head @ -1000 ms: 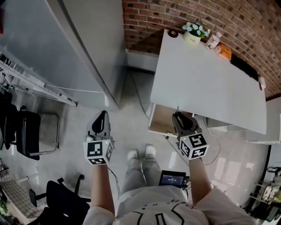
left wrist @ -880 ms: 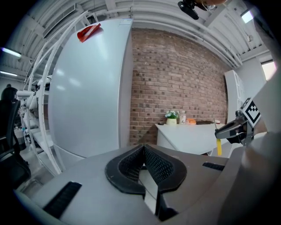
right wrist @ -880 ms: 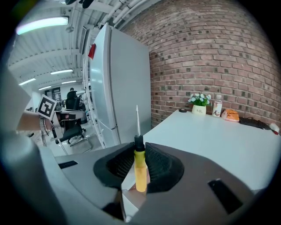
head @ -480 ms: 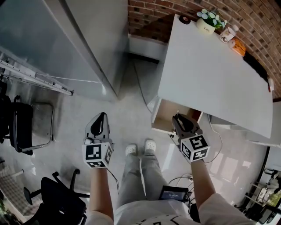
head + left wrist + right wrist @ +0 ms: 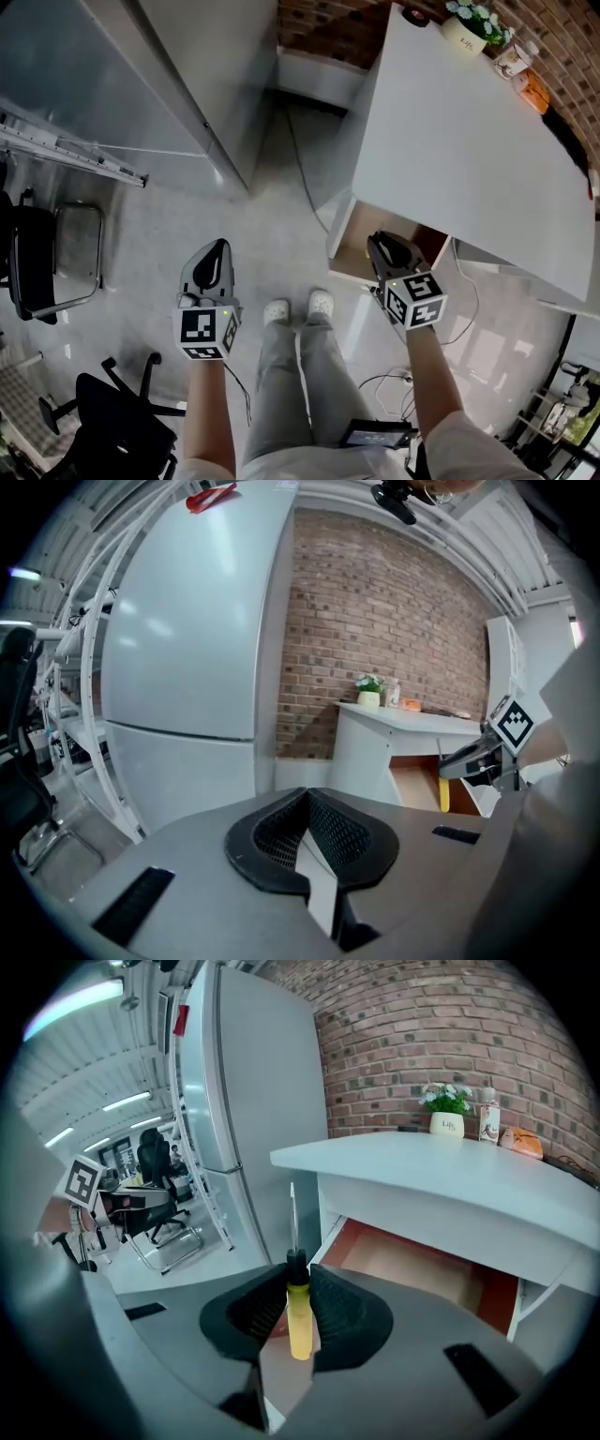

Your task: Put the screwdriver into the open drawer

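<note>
A screwdriver (image 5: 298, 1321) with a yellow handle and thin metal shaft stands upright between the jaws of my right gripper (image 5: 298, 1277), which is shut on its handle. The open drawer (image 5: 422, 1265), wooden brown inside, hangs under the white desk (image 5: 450, 1180) just ahead and to the right of the tip. In the head view the right gripper (image 5: 382, 246) sits over the drawer's (image 5: 361, 234) front edge. My left gripper (image 5: 216, 248) hovers over the floor to the left, shut and holding nothing (image 5: 306, 799). From the left gripper view the yellow handle (image 5: 443, 797) shows beside the drawer.
A tall grey fridge (image 5: 197, 630) stands left of the desk against a brick wall (image 5: 441, 1035). A flower pot (image 5: 466, 33), bottle and orange item sit at the desk's far end. Office chairs (image 5: 37, 262) and a metal frame are at the left; my feet (image 5: 298, 307) are below.
Both grippers have sunk lower. The right one still holds the screwdriver, and it now sits closer against the open drawer's front. The desk looks nearer and larger in the head view.
</note>
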A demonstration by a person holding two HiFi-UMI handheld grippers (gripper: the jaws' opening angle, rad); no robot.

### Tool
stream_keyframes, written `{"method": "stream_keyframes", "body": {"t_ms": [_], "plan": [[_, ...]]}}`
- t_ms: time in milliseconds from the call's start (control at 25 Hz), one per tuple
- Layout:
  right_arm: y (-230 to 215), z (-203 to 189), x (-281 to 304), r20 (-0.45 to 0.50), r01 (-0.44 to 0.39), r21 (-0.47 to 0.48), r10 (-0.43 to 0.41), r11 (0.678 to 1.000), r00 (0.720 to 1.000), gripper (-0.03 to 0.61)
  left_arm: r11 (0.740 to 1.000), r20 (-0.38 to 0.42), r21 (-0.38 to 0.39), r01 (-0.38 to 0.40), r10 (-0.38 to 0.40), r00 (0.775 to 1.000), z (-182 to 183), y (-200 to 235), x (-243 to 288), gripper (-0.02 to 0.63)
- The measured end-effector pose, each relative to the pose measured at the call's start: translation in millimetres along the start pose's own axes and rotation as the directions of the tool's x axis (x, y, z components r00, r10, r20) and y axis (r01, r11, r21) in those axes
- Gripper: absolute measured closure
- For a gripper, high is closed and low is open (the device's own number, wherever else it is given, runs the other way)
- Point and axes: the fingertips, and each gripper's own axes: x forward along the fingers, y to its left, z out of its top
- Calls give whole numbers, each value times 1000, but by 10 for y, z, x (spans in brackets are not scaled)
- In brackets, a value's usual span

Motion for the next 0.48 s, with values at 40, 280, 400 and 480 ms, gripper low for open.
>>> {"method": "stream_keyframes", "body": {"t_ms": [40, 280, 400, 480], "plan": [[-9, -57, 59, -14, -1, -1, 1, 1000, 1000, 500, 1000, -8, -1, 1, -1, 1000, -62, 14, 23, 600], [-55, -409, 384, -127, -23, -17, 20, 1000, 992, 500, 999, -62, -32, -22, 20, 998, -394, 124, 134, 600], [-62, -539, 524, -190, -45, -8, 42, 999, 981, 500, 999, -85, -38, -32, 28, 996, -500, 150, 163, 600], [-71, -618, 624, -237, -58, -1, 56, 998, 970, 500, 999, -93, -38, -33, 29, 995, -536, 149, 178, 600]]}}
